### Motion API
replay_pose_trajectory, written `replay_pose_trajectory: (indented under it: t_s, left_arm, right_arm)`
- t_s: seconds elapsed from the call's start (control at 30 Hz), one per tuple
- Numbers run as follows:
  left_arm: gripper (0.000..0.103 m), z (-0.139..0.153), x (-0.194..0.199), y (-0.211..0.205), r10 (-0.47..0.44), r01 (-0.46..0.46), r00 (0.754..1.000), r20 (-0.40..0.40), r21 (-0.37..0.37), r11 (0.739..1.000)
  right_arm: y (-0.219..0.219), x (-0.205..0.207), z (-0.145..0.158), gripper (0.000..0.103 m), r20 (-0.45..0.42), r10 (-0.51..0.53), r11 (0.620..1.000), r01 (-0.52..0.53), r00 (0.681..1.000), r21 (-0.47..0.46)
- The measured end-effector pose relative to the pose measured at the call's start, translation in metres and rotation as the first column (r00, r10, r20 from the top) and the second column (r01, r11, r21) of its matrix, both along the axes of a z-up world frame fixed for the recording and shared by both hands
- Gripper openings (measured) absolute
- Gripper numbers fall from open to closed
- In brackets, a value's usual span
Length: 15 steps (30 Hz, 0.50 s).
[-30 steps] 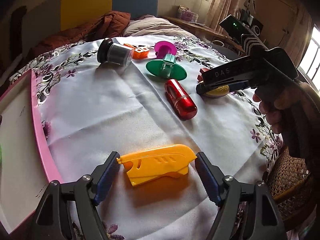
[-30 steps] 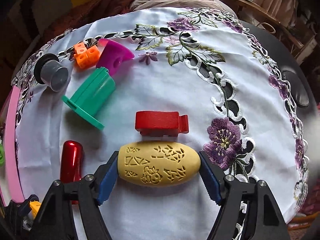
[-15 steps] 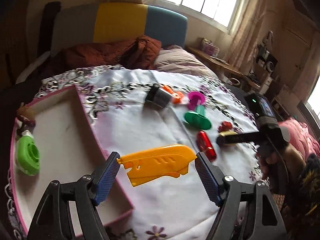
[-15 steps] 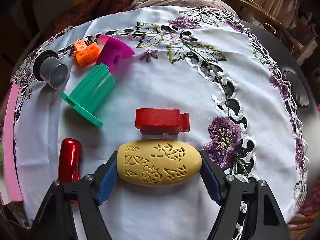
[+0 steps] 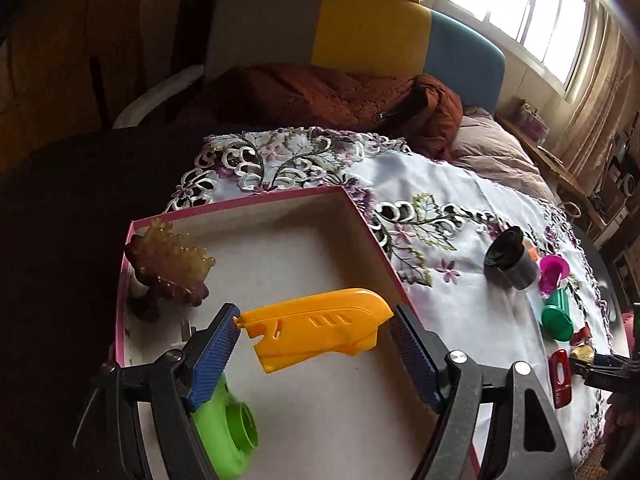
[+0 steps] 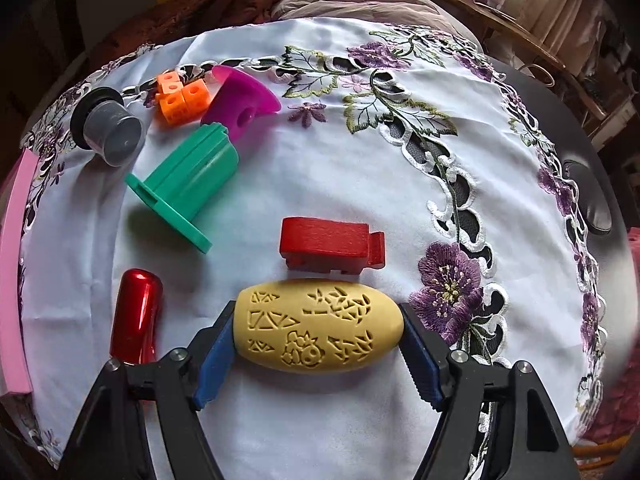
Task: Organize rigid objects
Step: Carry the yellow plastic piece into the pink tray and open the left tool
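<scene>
Left tool (image 5: pixel 316 334) pinching yellow plastic piece (image 5: pixel 316 330) end to end above pink-rimmed box (image 5: pixel 240 202); probably light, stiff, slippery (thin tip). Right tool (image 6: pixel 318 340) clamping carved yellow egg (image 6: pixel 318 326) lengthwise on surface (image 6: pixel 360 168).

Two toys gripped over box and cloth
Flat yellow-orange plastic slotted piece (image 5: pixel 316 330) held level above the pink-rimmed white box (image 5: pixel 256 200); carved yellow egg-shaped roller (image 6: pixel 318 326) lies sideways on cloth.

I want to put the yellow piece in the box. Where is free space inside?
The box floor is bare in the middle and toward the far corner. The left side is crowded: grape bunch at the back, green toy in front.
</scene>
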<state>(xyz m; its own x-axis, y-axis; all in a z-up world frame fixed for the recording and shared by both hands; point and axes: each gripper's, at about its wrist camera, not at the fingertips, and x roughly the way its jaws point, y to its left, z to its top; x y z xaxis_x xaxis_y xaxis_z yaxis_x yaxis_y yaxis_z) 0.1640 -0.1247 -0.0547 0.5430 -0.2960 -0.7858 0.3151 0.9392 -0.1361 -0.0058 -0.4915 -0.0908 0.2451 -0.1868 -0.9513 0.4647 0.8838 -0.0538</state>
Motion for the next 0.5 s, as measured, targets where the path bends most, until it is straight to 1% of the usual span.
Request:
replay_pose_trajectory:
  t_s: [0.17,0.23,0.33,0.5]
  left_arm:
    - [0.078,-0.018,0.018,0.004,0.052,-0.050,0.998,-0.026,0.081,0.995]
    - [0.079,-0.023,0.020,0.008,0.065,-0.061,0.997,-0.039,0.091,0.994]
    - [0.079,-0.018,0.014,0.010,0.056,-0.054,0.998,-0.016,0.099,0.994]
    - [0.079,-0.004,-0.004,0.016,0.066,-0.070,0.997,0.042,0.089,0.994]
  right_arm:
    - [0.002,-0.001,0.002,0.076,0.001,0.006,1.000,-0.006,1.000,-0.004]
    - [0.002,-0.001,0.002,0.076,0.001,0.007,1.000,-0.007,1.000,-0.003]
    - [0.002,-0.001,0.003,0.076,0.000,0.010,1.000,-0.010,1.000,-0.005]
    - [0.001,0.000,0.003,0.076,0.000,0.011,1.000,-0.011,1.000,-0.005]
